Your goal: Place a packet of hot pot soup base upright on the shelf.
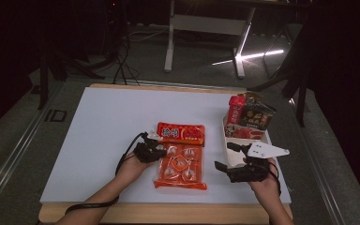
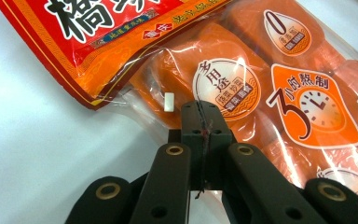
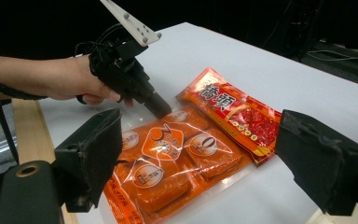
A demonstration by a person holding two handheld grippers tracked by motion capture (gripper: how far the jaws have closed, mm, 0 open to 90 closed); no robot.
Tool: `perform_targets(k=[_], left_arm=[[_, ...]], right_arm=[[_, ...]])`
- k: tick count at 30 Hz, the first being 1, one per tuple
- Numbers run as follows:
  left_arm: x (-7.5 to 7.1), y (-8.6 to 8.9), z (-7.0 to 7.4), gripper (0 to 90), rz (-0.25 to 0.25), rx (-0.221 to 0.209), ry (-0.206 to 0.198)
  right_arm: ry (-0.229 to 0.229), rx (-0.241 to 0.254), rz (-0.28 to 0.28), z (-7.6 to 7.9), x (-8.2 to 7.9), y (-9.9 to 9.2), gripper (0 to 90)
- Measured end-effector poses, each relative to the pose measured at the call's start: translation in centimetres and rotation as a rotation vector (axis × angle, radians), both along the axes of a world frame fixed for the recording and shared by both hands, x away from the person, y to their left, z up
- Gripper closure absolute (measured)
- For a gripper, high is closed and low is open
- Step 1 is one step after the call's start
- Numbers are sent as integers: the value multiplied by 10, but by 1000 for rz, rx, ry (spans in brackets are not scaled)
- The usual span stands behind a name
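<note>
- With your left gripper [image 1: 155,151] at the orange pack [image 1: 181,166], its jaws are fully closed; in the left gripper view the tips meet at the pack's clear edge film, and I can't tell whether film is pinched between them.
- Orange pack lies flat on the white surface [image 1: 98,140], near the front edge, at 6 o'clock from the red pouch [image 1: 181,133]; the pouch's long edge overlaps the pack's top seam.
- Your left gripper comes at the pack's upper-left corner from 9 o'clock.
- Your right gripper [image 1: 227,159] has its jaws wide apart, nothing between them, at 3 o'clock from the pack.
- The white tray [image 1: 232,154] with red and dark packets [image 1: 248,119] is at 12 o'clock from your right gripper.
</note>
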State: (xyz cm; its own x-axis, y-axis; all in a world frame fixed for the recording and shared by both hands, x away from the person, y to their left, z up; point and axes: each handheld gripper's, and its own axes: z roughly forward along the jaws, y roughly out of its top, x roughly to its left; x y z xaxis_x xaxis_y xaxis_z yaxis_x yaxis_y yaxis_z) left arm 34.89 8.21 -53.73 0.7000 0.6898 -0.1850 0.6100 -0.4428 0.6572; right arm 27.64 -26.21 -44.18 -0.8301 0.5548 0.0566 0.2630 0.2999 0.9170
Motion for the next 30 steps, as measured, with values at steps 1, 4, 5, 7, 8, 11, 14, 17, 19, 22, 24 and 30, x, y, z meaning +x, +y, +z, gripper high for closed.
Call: perform_targets(k=[1, 4, 5, 7, 8, 11, 14, 17, 19, 22, 24, 30], left_arm=[[0, 1, 1, 900, -3, 1, 0], [1, 3, 3, 881, -3, -9, -12], [1, 4, 4, 835, 2, -11, -17], [3, 8, 7, 729, 8, -29, -8], [3, 10, 8, 703, 15, -45, -3], [5, 13, 11, 626, 21, -64, -3], [7, 20, 16, 605, 18, -120, 4], [7, 22, 18, 552, 22, -134, 7], [7, 26, 20, 513, 24, -147, 0], [8, 30, 23, 471, 27, -172, -7], [10, 34, 25, 464, 26, -184, -11], [19, 45, 27, 464, 56, -212, -4]], right_arm=[[-2, -1, -1, 0, 0, 0, 149], [-4, -3, -2, 0, -1, 0, 149], [-4, -3, -4, 0, -1, 0, 149], [-5, -3, -6, 0, -1, -1, 149], [-6, -3, -7, 0, -1, -1, 153], [-8, 0, -21, 0, -1, -3, 193], [-19, -4, -46, 0, -1, -5, 194], [-29, -20, -35, 0, -1, -4, 194], [-28, -17, -21, -1, -1, -3, 195], [-27, -14, -7, -2, 0, -2, 195], [-25, -5, 0, -2, 0, -1, 194], [-52, -4, 1, -2, -1, -2, 188]])
